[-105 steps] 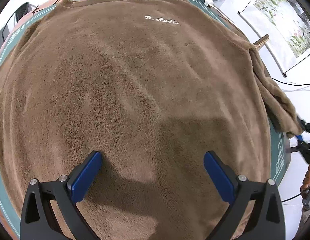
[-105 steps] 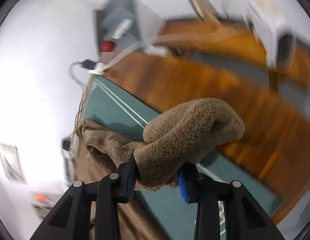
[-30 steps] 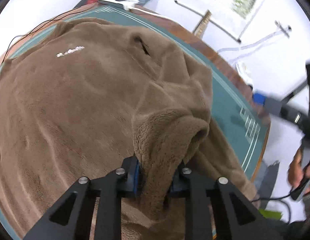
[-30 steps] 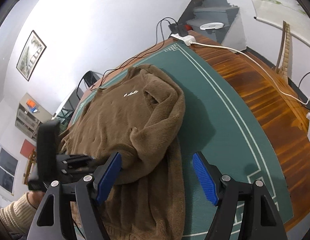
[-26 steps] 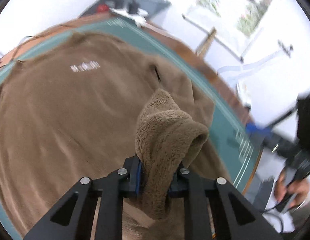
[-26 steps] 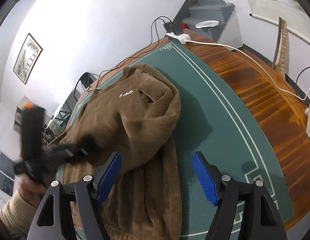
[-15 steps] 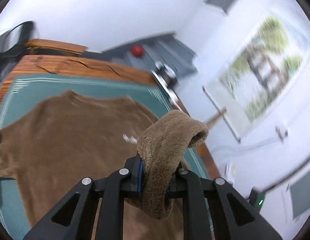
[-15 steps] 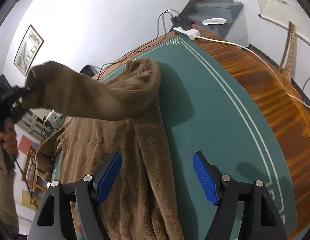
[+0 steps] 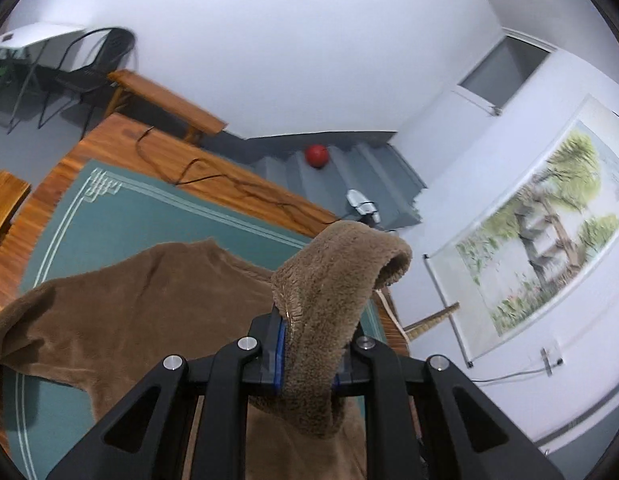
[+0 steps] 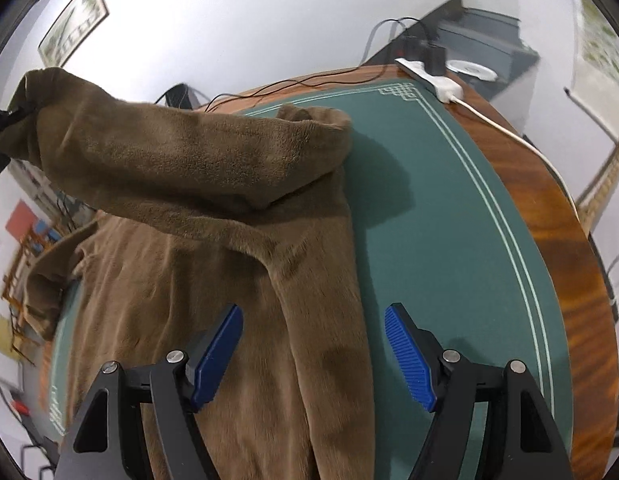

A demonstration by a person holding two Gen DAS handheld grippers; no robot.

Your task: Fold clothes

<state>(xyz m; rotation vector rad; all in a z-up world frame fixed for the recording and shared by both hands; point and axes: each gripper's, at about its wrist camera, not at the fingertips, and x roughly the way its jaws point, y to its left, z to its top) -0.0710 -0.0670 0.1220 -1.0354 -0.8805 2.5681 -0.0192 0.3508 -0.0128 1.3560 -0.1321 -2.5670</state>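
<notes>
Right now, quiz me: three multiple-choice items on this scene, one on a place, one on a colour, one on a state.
1. Where does the sweater's body lie?
A. on the green mat
B. on the stairs
C. on a chair

2. What colour are the right gripper's pads?
A. red
B. blue
C. white

3. What is the left gripper doing?
A. open over the mat
B. shut on nothing
C. shut on the sleeve

Key:
1 A: the brown fabric spreads over the mat on the wooden table.
2 B: both pads of the right gripper are blue, standing apart with nothing clamped.
3 C: the left gripper clamps the sleeve, whose cuff sticks up past the fingers, lifted off the mat.
</notes>
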